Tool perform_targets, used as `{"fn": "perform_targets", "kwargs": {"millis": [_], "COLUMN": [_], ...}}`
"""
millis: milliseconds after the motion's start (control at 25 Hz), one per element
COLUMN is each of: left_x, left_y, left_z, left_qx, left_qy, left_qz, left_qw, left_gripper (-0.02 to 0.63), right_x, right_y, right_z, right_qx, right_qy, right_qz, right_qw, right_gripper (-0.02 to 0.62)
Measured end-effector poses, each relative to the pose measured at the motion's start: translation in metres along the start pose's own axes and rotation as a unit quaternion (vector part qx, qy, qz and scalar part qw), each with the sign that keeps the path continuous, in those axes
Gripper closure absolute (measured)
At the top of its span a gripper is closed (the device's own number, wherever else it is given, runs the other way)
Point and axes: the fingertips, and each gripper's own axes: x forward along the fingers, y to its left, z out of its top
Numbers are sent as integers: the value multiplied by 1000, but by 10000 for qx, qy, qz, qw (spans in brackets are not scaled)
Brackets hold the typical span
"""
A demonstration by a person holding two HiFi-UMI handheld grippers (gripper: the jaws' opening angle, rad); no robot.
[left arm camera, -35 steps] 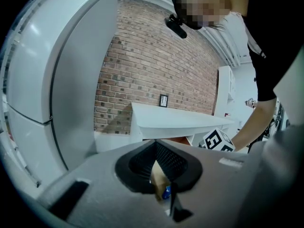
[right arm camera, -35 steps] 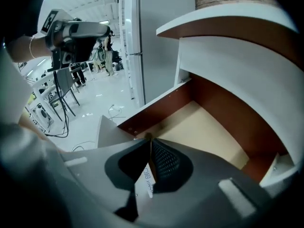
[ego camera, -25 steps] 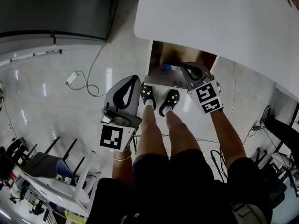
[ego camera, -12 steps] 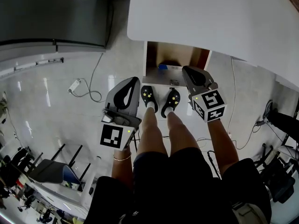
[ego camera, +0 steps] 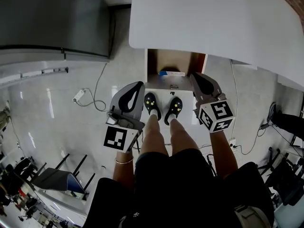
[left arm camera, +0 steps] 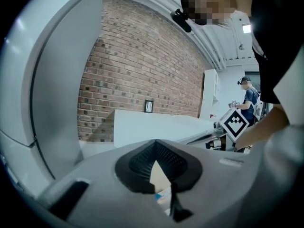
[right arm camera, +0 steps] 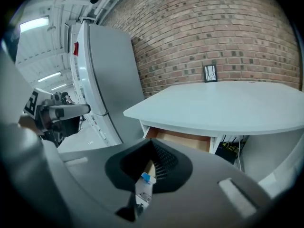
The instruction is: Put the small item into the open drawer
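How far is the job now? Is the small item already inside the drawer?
Looks done: the small blue-and-white item lies in the open wooden drawer under the white table. In hand: nothing; the right gripper and left gripper are shut and empty. Left: probably nothing, except perhaps closing the drawer.

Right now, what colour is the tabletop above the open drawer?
White; the tabletop shows best in head view.

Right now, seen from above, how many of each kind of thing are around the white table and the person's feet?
Hand-held grippers: 2
Shoes: 2
White table: 1
Open drawer: 1
Small item, in the drawer: 1
Total: 7
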Motion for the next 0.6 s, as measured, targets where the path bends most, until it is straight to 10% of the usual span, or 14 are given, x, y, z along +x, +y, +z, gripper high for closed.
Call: {"fn": "perform_targets", "kwargs": {"millis": [600], "left_x": [-14], "left_y": [-24], "left_z": [44], "left_qx": [123], "left_qy": [-51], "left_qz": [-156], "left_qw": [9998], "left_gripper": [612], "right_x": [-48], "right_y": [5], "right_z": [57], "right_qx": [181], "right_qy": [-478], "right_qz": [-101], "right_qw": [9986], "right_gripper": [584]}}
